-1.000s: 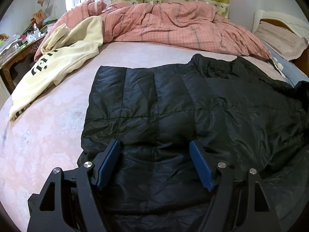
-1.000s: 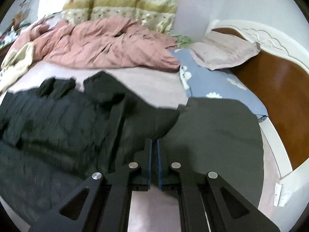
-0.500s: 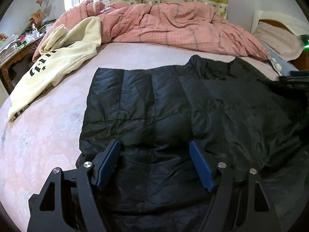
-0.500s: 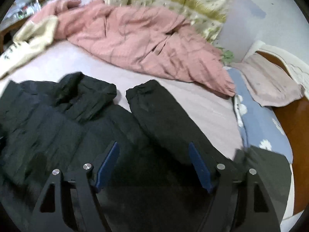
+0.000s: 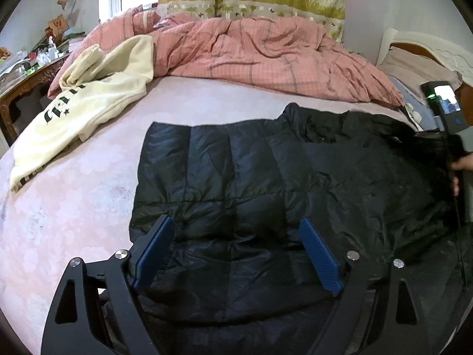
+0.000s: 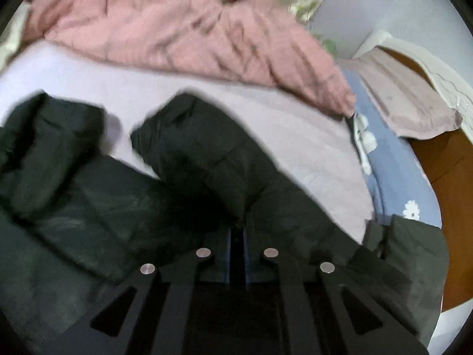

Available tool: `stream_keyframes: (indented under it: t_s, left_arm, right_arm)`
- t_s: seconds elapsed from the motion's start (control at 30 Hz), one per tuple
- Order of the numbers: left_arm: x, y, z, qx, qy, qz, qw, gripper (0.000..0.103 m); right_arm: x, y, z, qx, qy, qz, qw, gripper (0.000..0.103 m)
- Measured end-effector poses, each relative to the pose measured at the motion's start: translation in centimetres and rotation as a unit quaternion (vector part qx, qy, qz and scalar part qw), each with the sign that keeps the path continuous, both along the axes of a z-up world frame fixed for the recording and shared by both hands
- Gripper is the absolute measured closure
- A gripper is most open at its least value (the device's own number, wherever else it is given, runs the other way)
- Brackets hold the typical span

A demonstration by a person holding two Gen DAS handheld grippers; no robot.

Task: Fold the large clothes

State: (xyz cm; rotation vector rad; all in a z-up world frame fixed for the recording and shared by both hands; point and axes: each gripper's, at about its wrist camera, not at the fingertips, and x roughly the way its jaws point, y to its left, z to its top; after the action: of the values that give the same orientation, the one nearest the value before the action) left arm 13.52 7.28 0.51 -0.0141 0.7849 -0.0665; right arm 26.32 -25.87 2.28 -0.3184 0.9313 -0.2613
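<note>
A black puffer jacket (image 5: 251, 171) lies spread on the pink bed sheet (image 5: 74, 192). My left gripper (image 5: 236, 236) hovers over its near hem. Its jaws are opening, the blue pads stand wide apart, and the fabric lies under them unpinched. In the right wrist view one sleeve (image 6: 207, 153) runs up and to the left from my right gripper (image 6: 236, 230). That gripper is shut, with a crease of jacket fabric pinched at its tips. The jacket's collar (image 6: 50, 136) is bunched at the left. A hand (image 5: 461, 162) holding the right gripper shows at the left view's right edge.
A cream sweatshirt (image 5: 82, 106) with black lettering lies at the bed's far left. A rumpled pink quilt (image 5: 266, 53) fills the back. A blue flowered pillow (image 6: 390, 171) and wooden headboard (image 6: 443, 159) are at the right. A cluttered side table (image 5: 29, 65) stands at the left.
My right gripper swung left over the jacket, opened above the sleeve, then shut on the fabric. It has come into the left view at the right edge. The left jaws widened slightly.
</note>
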Motion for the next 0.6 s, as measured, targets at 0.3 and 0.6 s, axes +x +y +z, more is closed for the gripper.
stream_keyframes:
  t_s: [0.3, 0.6]
  left_arm:
    - [-2.2, -0.9, 2.9, -0.014, -0.04, -0.03, 0.9986, 0.017]
    - [-3.3, -0.5, 4.5, -0.03, -0.064, -0.031, 0.997, 0.017]
  right_arm:
    - [-11.6, 5.8, 9.5, 0.044, -0.096, 0.105, 0.989, 0.096]
    - [-16.8, 12.3, 13.7, 0.117, -0.149, 0.152, 0.97, 0.096]
